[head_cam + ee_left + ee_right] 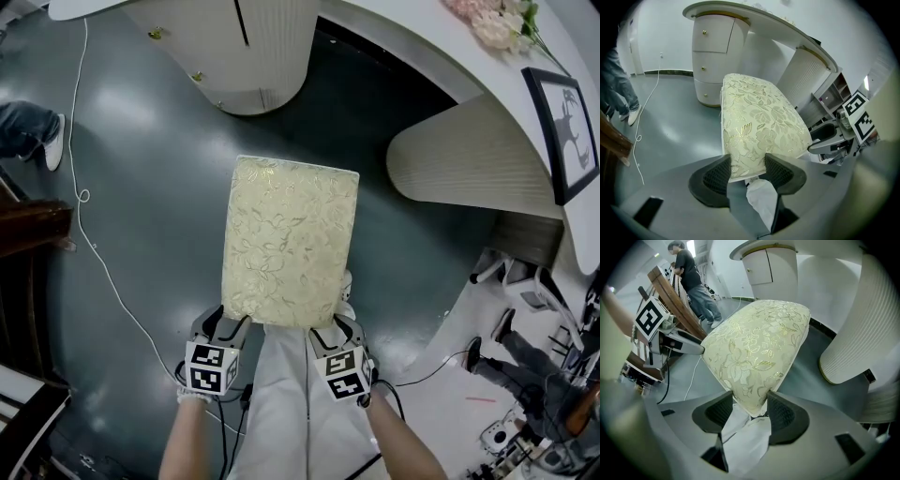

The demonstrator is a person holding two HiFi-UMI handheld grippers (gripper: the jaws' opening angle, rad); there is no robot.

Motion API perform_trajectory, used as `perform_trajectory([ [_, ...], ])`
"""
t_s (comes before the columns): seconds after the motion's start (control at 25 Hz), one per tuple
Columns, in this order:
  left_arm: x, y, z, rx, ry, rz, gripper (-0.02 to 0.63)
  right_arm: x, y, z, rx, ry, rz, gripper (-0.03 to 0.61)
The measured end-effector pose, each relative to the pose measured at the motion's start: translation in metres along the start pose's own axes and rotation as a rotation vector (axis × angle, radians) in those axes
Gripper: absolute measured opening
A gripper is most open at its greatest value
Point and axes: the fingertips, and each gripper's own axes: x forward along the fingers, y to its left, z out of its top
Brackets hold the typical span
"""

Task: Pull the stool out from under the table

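Note:
The stool (291, 239) has a rectangular cream cushion with a gold floral pattern and stands on the grey floor, out in front of the white curved table (412, 47). My left gripper (228, 323) grips its near left corner, and in the left gripper view the cushion (759, 122) sits pinched between both pads of that gripper (747, 171). My right gripper (330, 330) holds the near right corner. The right gripper view shows that corner of the cushion (757, 345) wedged between the pads of the right gripper (750, 411). The stool's legs are hidden under the cushion.
The table's drawer pedestal (253, 56) stands beyond the stool and a ribbed pedestal (469, 150) to its right. A white cable (94, 244) trails over the floor at left, near dark wooden furniture (33, 230) and a person's shoe (52, 141). White trouser legs (291, 403) are just behind the stool.

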Motion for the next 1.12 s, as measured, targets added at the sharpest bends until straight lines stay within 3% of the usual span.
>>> perform_trajectory([
  [0.16,-0.001,0.001,0.0,-0.02,0.0,0.024,0.255,0.001,-0.001,-0.001,0.034,0.024,-0.009,0.252],
  [0.32,-0.01,0.002,0.001,-0.088,0.007,0.05,0.242,-0.01,-0.012,0.001,0.166,-0.001,-0.021,0.228],
  [0.36,-0.016,0.002,0.001,-0.106,0.006,0.061,0.221,-0.016,-0.018,0.003,0.197,-0.021,-0.043,0.189],
  [0.44,-0.027,0.004,0.006,-0.115,0.004,0.088,0.108,-0.031,-0.032,0.011,0.24,-0.063,-0.088,0.08],
  [0.52,-0.037,0.003,0.019,-0.093,-0.01,0.099,0.032,-0.048,-0.041,0.023,0.257,-0.1,-0.11,0.05],
  [0.68,-0.065,-0.006,0.071,-0.063,-0.086,0.06,0.018,-0.088,-0.053,0.055,0.239,-0.168,-0.132,0.043],
  [0.92,-0.13,-0.031,0.184,0.026,-0.311,0.036,0.015,-0.161,-0.062,0.125,0.245,-0.339,-0.152,0.041],
  [1.12,-0.191,-0.056,0.258,0.069,-0.466,0.036,0.015,-0.225,-0.057,0.176,0.215,-0.468,-0.146,0.041],
])
